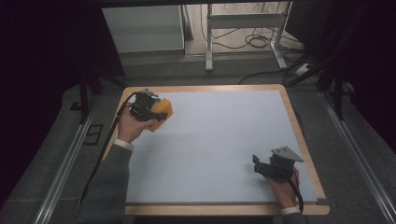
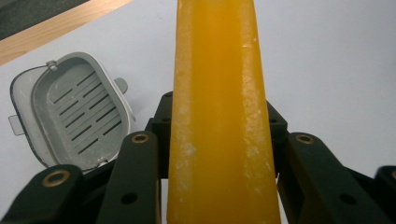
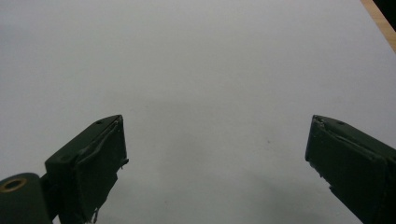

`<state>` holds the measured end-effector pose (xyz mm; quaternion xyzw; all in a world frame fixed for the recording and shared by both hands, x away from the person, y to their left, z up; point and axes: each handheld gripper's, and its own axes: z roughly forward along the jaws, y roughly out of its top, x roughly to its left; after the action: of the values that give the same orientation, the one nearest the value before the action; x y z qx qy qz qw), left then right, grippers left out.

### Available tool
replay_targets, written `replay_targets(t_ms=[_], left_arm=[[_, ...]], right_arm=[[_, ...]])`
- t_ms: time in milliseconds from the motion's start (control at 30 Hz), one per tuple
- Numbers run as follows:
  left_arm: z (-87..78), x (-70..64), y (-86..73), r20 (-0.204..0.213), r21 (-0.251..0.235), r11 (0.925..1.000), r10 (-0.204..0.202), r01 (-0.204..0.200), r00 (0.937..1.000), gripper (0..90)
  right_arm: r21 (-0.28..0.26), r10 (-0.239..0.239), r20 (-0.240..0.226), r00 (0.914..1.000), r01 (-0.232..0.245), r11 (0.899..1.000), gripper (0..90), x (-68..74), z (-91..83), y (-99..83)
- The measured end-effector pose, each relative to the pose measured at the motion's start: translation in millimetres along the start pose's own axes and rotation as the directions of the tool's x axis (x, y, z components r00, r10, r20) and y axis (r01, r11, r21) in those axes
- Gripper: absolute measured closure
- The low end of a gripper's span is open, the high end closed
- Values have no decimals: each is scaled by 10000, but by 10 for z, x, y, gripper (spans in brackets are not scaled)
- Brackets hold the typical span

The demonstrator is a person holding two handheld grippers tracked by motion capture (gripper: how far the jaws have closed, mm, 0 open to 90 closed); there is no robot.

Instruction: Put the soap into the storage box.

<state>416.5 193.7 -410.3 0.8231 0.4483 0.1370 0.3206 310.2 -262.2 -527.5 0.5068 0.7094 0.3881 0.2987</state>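
The left gripper (image 1: 156,113) is clamped on an orange block (image 2: 219,116), held near the far left corner of the table (image 1: 224,135). Just beside it lies a grey slotted tray (image 2: 70,112), still bare. The right gripper (image 3: 215,154) rests near the table's right edge, jaws spread wide with nothing between them. Judging by this, the pick-up is done and the setting down remains. The block looks waxy, smooth-sided and scuffed with whitish marks.
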Motion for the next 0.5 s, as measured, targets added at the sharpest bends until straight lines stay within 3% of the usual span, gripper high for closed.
replay_targets(t_ms=[500], left_arm=[[8,156,40,-190,-8,9994,-345,345,9992,612]], right_arm=[[-10,-12,49,10000,12,10000,54,1,0,0]])
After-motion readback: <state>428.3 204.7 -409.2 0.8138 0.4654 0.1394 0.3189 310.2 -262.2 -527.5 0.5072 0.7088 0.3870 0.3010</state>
